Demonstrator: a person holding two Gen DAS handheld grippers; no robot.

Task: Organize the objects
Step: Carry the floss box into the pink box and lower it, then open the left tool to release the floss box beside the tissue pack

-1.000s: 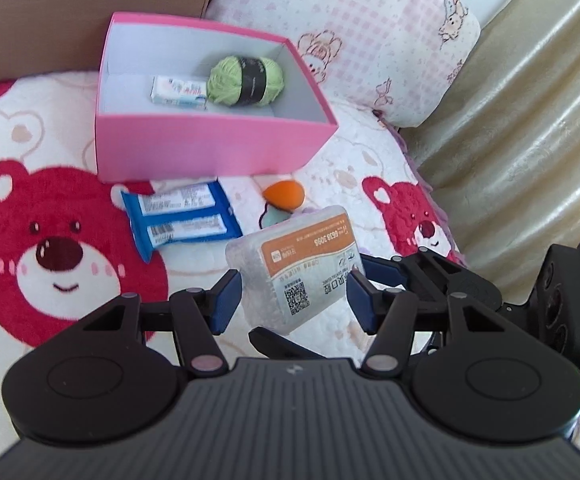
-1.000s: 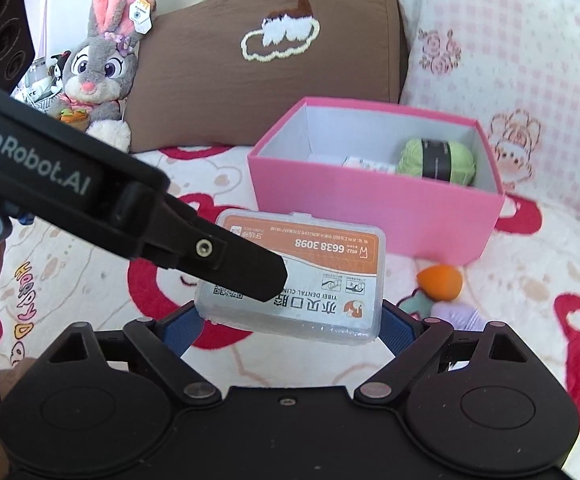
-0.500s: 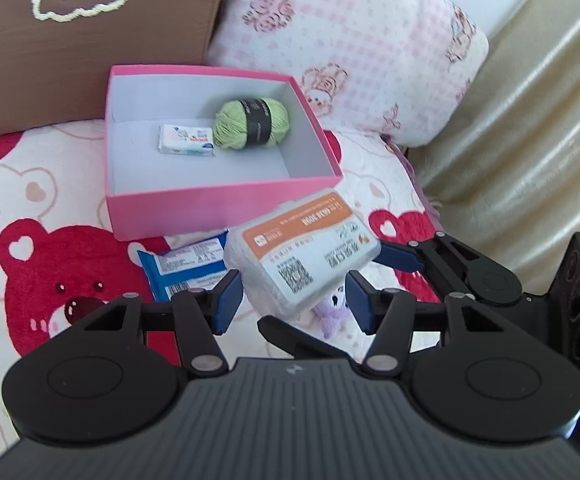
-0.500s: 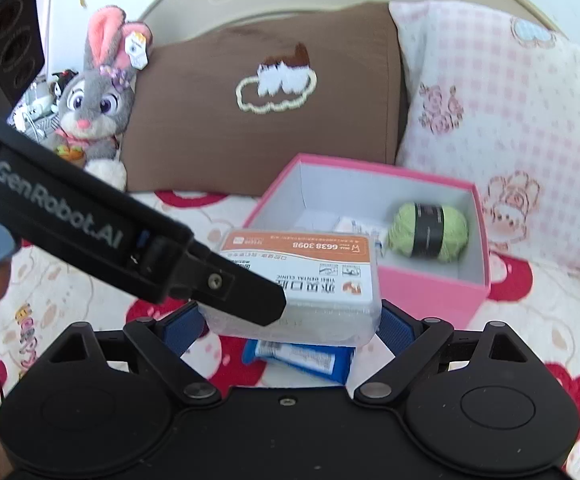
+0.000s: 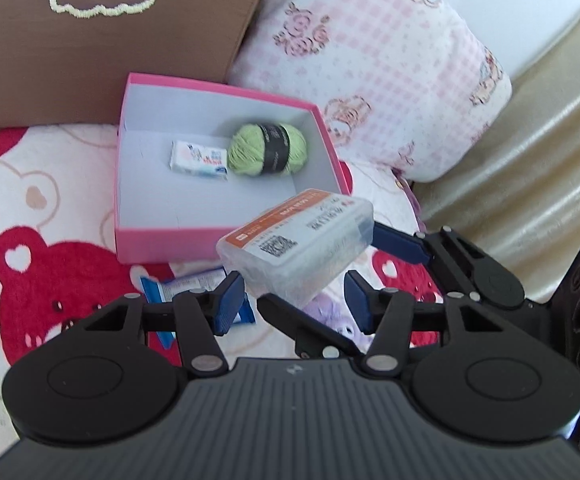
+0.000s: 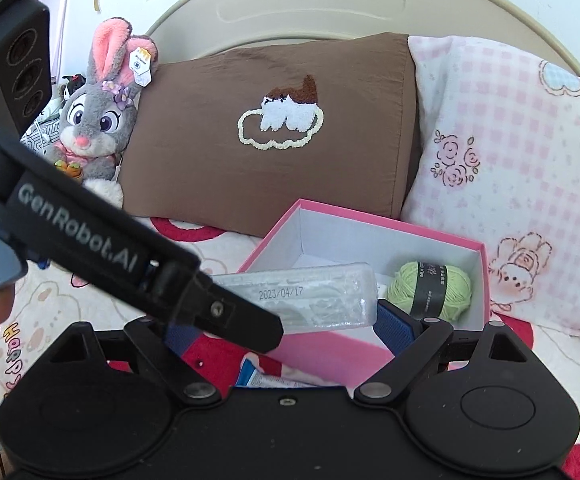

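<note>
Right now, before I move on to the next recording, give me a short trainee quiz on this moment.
1. True or false: the green yarn ball lies inside the pink box.
2. Where is the clear plastic box? A: lying on the bedspread. B: held up between the jaws of the right gripper. C: resting inside the pink box.
3. In the right wrist view, what animal is the plush toy to the left of the brown pillow?
Key: 1 true; 2 B; 3 a rabbit.
</note>
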